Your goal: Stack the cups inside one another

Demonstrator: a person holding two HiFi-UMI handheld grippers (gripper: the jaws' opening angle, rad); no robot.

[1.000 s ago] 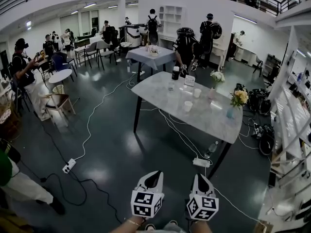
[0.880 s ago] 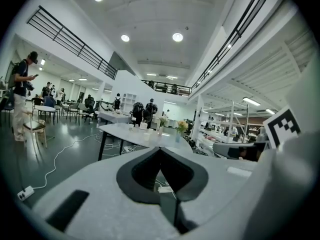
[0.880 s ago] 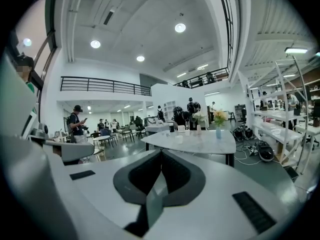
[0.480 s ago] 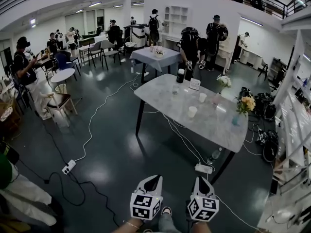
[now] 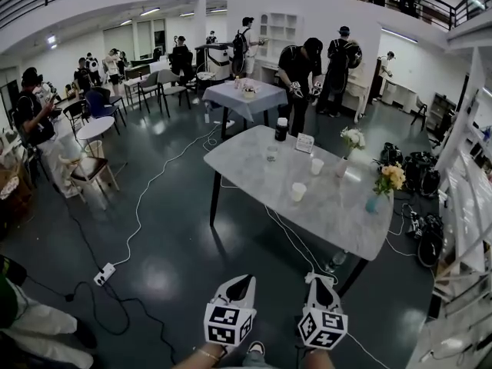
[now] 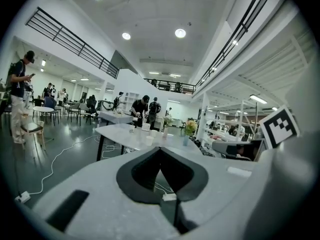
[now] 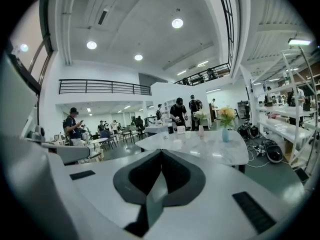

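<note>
**A:** How are the tongs set?

**B:** The white left gripper with its marker cube (image 5: 240,283) has its jaws clenched on nothing. The matching right gripper (image 5: 321,281) is the same, closed and empty. Both hang low over the dark floor.

**A:** And the cups?

**B:** They are well apart from both grippers, on the pale marble-topped table with dark legs (image 5: 246,158). Leftmost is what looks like a small clear cup (image 5: 271,153), then a white paper cup (image 5: 298,191), then a second white paper cup (image 5: 317,166). All stand upright and separate, none nested.

**A:** So which step?

**B:** I'd say the approach, with stacking not yet begun. The next move calls for reaching the table, releasing one pair of jaws and taking a white cup by its wall.
</note>
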